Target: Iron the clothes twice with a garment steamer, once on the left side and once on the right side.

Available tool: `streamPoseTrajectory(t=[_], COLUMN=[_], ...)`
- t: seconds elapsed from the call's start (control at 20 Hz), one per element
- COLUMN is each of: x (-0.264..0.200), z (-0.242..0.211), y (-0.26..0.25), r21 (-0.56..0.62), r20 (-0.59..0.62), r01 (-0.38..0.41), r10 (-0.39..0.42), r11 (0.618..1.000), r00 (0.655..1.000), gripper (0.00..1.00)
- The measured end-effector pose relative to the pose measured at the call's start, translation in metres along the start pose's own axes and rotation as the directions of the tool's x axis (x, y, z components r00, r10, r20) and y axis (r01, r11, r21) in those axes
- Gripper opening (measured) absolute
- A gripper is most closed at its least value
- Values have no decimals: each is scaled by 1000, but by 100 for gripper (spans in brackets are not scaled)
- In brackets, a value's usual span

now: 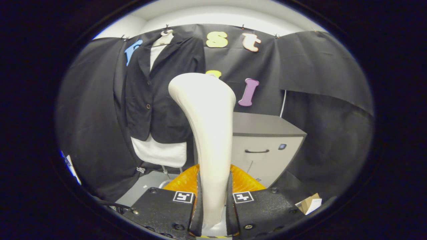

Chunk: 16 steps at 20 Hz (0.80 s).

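Cream-white and smooth, one plastic garment steamer (208, 133) stands up between my two fingers (199, 200). My gripper (213, 203) squeezes its thin handle, one finger on each side, and its wide head rises above them. Something orange and bumpy (185, 181) shows just behind my fingers. Beyond the steamer hangs one black jacket (156, 93) on one pale dress form, over one white shirt (160, 151). Near it, to the other side of the steamer, stands one grey cabinet (267, 143) with one dark handle. One small cardboard box (308, 203) lies low beside my gripper.
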<state>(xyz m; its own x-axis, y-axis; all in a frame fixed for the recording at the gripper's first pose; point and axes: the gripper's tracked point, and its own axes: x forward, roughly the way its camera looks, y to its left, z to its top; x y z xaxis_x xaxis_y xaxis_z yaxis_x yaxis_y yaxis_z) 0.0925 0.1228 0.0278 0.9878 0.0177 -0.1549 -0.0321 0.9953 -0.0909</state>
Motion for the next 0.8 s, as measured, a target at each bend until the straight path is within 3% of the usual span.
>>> streamPoseTrajectory(t=[0.45,0.8], x=[-78,-109], z=[-81,-98], y=[-144,-180], r21=[68,88], r20=[-60,-81], r01=[-22,-78], r10=[26,85], r11=[997,993], r00=[998,993], gripper=[30,30])
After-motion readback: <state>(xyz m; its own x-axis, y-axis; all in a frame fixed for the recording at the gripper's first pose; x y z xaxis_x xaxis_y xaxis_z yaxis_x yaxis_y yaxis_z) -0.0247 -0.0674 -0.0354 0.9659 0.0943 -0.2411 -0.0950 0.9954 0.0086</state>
